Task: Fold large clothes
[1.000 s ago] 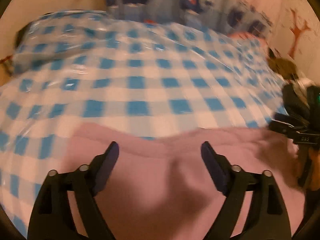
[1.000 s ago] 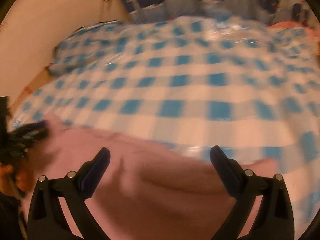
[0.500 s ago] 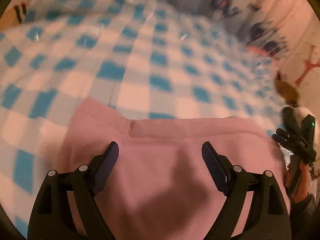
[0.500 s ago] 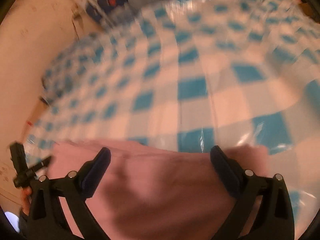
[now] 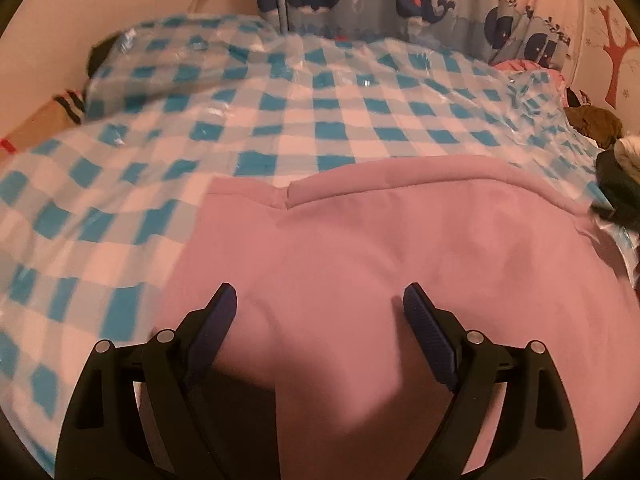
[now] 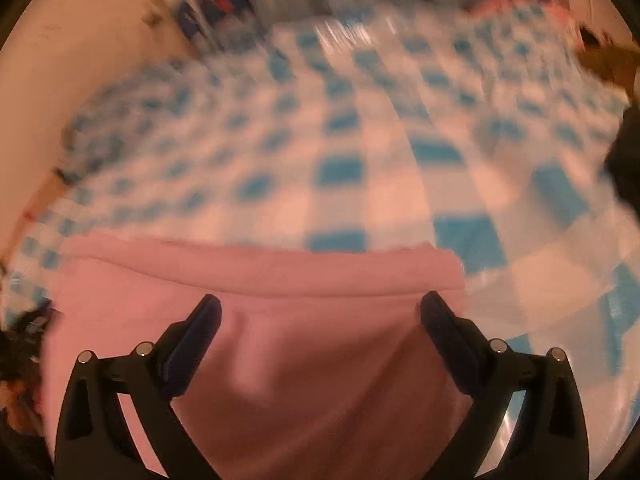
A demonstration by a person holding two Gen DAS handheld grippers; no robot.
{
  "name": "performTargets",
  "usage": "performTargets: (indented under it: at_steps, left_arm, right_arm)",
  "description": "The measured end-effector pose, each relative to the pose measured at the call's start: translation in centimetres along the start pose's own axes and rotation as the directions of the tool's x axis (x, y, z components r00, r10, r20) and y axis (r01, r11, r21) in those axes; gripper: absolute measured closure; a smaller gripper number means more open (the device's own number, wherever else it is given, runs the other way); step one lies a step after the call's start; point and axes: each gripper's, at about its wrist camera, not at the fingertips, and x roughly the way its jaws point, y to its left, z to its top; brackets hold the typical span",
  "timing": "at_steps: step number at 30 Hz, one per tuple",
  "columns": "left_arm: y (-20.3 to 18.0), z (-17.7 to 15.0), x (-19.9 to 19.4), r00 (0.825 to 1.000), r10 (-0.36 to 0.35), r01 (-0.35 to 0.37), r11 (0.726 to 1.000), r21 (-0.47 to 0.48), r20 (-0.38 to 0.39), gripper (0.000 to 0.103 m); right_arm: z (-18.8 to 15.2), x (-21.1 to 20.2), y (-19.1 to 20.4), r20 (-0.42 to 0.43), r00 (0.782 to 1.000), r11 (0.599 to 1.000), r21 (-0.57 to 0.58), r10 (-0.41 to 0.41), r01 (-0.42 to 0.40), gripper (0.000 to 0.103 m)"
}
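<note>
Pink garment (image 5: 400, 264) lies flat, folded edge running left-right.

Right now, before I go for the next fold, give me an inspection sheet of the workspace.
Surface: blue-and-white checked glossy plastic cover over the bed, wrinkled at the far end.
Job's things: pink cloth garment lying flat, far edge folded over as a thick band.
Clutter: dark and brown bundle of clothes at the right edge; striped fabric item at the far left.
Grippers: left gripper open above the garment, holding nothing; right gripper open, holding nothing, its view blurred.
Cables: nothing seen.
Surroundings: whale-print curtain behind the bed; wall with a red tree decal on the right.
</note>
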Motion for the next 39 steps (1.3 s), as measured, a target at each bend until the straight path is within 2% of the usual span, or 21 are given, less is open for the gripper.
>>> performTargets:
  at_steps: [2,4,6,7,8,10,12,13,15,17,19,20,21,22,24,26,28,33,36,39]
  left_arm:
    - [-0.4,-0.9,-1.2,1.0,0.025,-0.026,0.999,0.024,0.011,0.021]
    - [-0.6,-1.8,-1.5,0.999,0.032,-0.032,0.999,0.029,0.014,0.019]
    - [-0.4,-2.2,-1.3,1.0,0.026,-0.026,1.0,0.011,0.003,0.018]
    - [-0.2,-2.4,-1.3,1.0,0.011,-0.011,1.0,0.003,0.009,0.016]
    - [-0.2,-2.3,-1.4,1.0,0.009,-0.009,1.0,-0.002,0.015,0.016]
    - [-0.1,-2.4,-1.2,1.0,0.02,-0.02,1.0,0.0,0.001,0.016]
    - [-0.1,-2.7,-1.4,1.0,0.023,-0.023,1.0,0.0,-0.01,0.016]
    - [-0.1,-3.0,-2.1,1.0,0.024,-0.024,1.0,-0.004,-0.005,0.016]
    - [0.0,-3.9,-3.0,1.0,0.028,-0.028,1.0,-0.002,0.006,0.016]
    - [-0.1,-4.7,-3.6,0.999,0.047,-0.047,0.999,0.008,0.012,0.015]
    - [-0.2,-5.3,-4.4,0.998,0.068,-0.068,0.998,-0.001,0.012,0.015]
    - [-0.2,-5.4,-4.8,0.997,0.072,-0.072,0.997,-0.007,0.011,0.015]
    - [-0.2,-5.8,-5.6,0.997,0.075,-0.075,0.997,-0.015,0.017,0.015]
    - [-0.3,-6.0,-6.4,0.996,0.081,-0.08,0.997,-0.015,0.032,0.015]
    - [-0.5,-6.6,-7.7,0.995,0.087,-0.088,0.996,0.005,0.04,0.015]
    - [-0.7,-7.4,-9.0,0.994,0.094,-0.096,0.995,0.022,0.051,0.015]
    - [-0.7,-8.3,-10.2,0.994,0.098,-0.1,0.995,0.029,0.054,0.015]
    - [-0.6,-9.6,-12.6,0.989,0.13,-0.133,0.991,0.03,0.065,0.016]
    - [-0.6,-10.3,-13.8,0.987,0.147,-0.149,0.988,0.036,0.065,0.015]
    - [-0.7,-10.8,-14.9,0.983,0.169,-0.172,0.984,0.042,0.067,0.015]
  right_arm:
    - [-0.4,-2.2,2.7,0.043,0.999,0.998,-0.057,0.026,-0.023,0.007]
    - [-1.7,-2.9,6.0,0.039,0.998,0.988,-0.145,0.056,-0.05,0.007]
    - [-3.8,-0.7,8.0,-0.021,0.998,0.978,-0.198,0.062,-0.065,0.007]
    - [-5.3,2.1,8.2,-0.095,0.995,0.976,-0.214,0.03,-0.05,0.007]
    - [-6.1,3.7,7.9,-0.129,0.991,0.977,-0.203,0.031,-0.057,0.007]
    - [-5.5,3.7,7.6,-0.137,0.99,0.983,-0.176,0.026,-0.05,0.007]
    - [-4.8,3.0,7.5,-0.133,0.991,0.987,-0.157,-0.002,-0.019,0.007]
    - [-4.3,1.4,8.0,-0.101,0.995,0.989,-0.147,0.003,-0.018,0.007]
    - [-4.3,-1.8,10.2,-0.031,0.997,0.983,-0.167,0.07,-0.074,0.007]
    - [-4.7,-2.9,13.2,-0.007,0.994,0.966,-0.234,0.109,-0.108,0.007]
    - [-5.6,-1.8,15.9,-0.034,0.992,0.946,-0.299,0.123,-0.127,0.007]
    - [-6.4,0.1,17.0,-0.084,0.992,0.938,-0.327,0.097,-0.119,0.007]
    - [-7.4,2.8,17.7,-0.158,0.987,0.925,-0.367,0.036,-0.093,0.007]
    - [-8.2,4.2,17.8,-0.198,0.98,0.921,-0.379,0.018,-0.094,0.006]
    - [-7.9,4.7,17.4,-0.214,0.976,0.933,-0.344,0.033,-0.107,0.006]
    - [-7.2,3.4,17.4,-0.191,0.981,0.939,-0.331,0.027,-0.09,0.006]
    - [-7.1,1.0,17.8,-0.145,0.987,0.94,-0.322,0.067,-0.111,0.006]
    - [-8.6,-2.1,19.8,-0.102,0.99,0.911,-0.391,0.102,-0.134,0.006]
    - [-10.4,-0.2,20.1,-0.186,0.981,0.9,-0.416,0.056,-0.131,0.006]
    - [-10.3,-0.7,19.5,-0.173,0.983,0.914,-0.384,0.07,-0.132,0.006]
